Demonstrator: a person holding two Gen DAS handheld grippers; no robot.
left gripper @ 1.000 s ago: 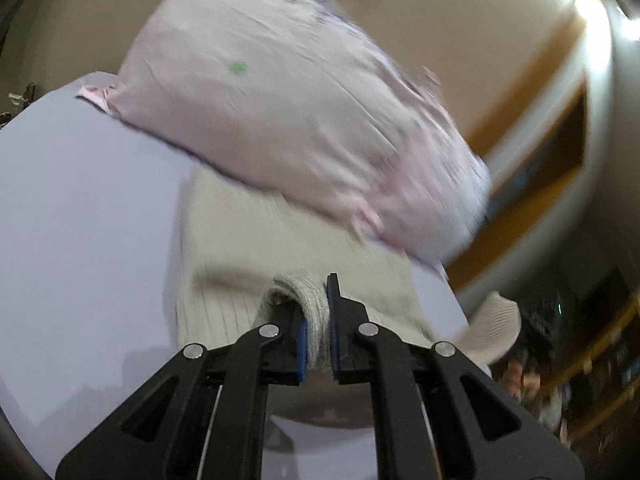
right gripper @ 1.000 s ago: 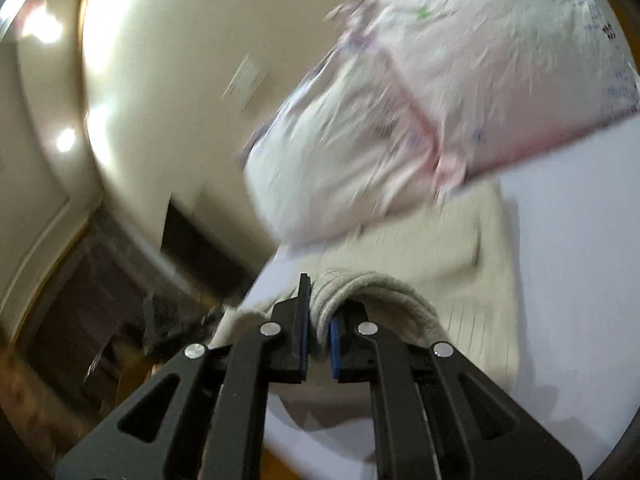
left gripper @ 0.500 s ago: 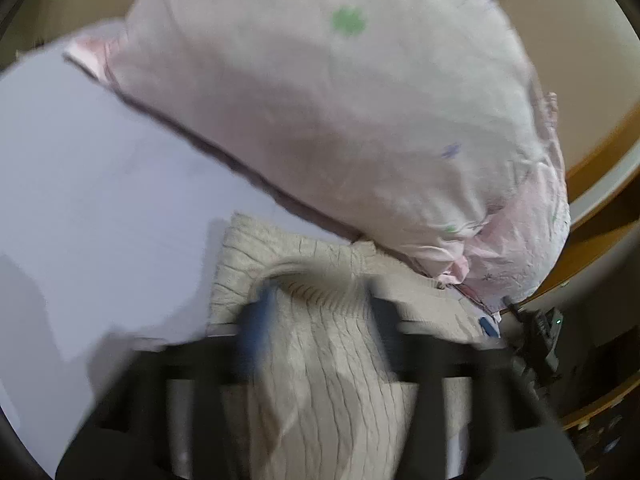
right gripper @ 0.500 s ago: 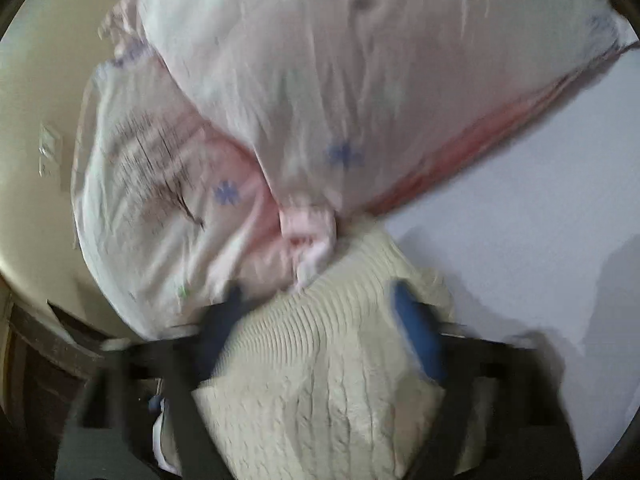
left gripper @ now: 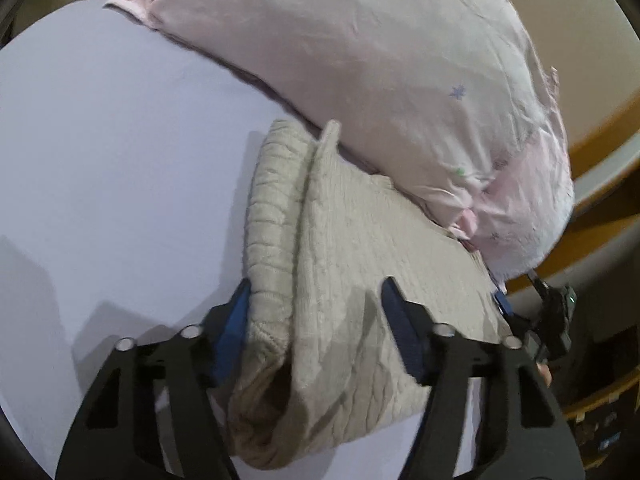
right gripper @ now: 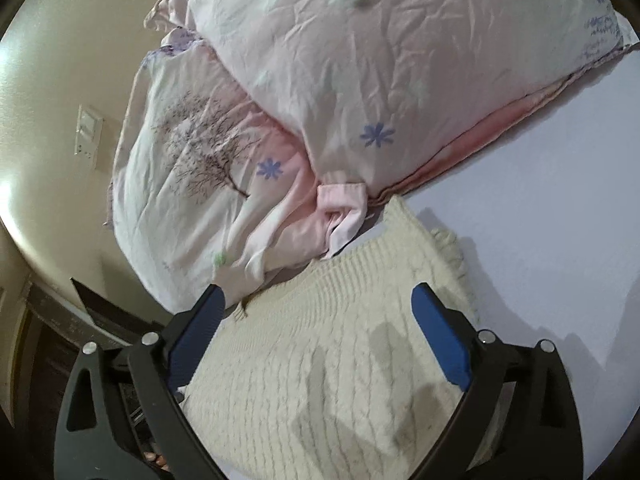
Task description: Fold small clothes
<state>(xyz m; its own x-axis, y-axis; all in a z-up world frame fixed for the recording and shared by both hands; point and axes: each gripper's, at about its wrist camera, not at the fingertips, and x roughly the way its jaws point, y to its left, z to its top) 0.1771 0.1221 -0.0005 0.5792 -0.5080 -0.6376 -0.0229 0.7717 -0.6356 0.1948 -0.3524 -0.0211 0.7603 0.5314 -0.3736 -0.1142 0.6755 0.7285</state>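
A cream cable-knit sweater [left gripper: 352, 264] lies folded over on the lilac bed sheet [left gripper: 120, 140], its far edge against the pink pillows. My left gripper [left gripper: 316, 312] is open and hovers over its near edge, holding nothing. The left blue pad sits beside the ribbed fold at the sweater's left side. In the right wrist view the same sweater [right gripper: 340, 360] fills the lower middle. My right gripper [right gripper: 316, 328] is open above it and empty. The other gripper's tip [left gripper: 500, 300] shows at the sweater's right edge.
A large pink floral pillow [left gripper: 380, 80] lies behind the sweater, with a second pillow bearing a tree print [right gripper: 192, 176] beside it. The bed's right edge drops to a wooden frame [left gripper: 592, 148]. A wall switch [right gripper: 86, 136] is on the wall.
Both grippers were shut on folds of the sweater a second ago. They have let go and opened, and the sweater now lies folded on the sheet below them.
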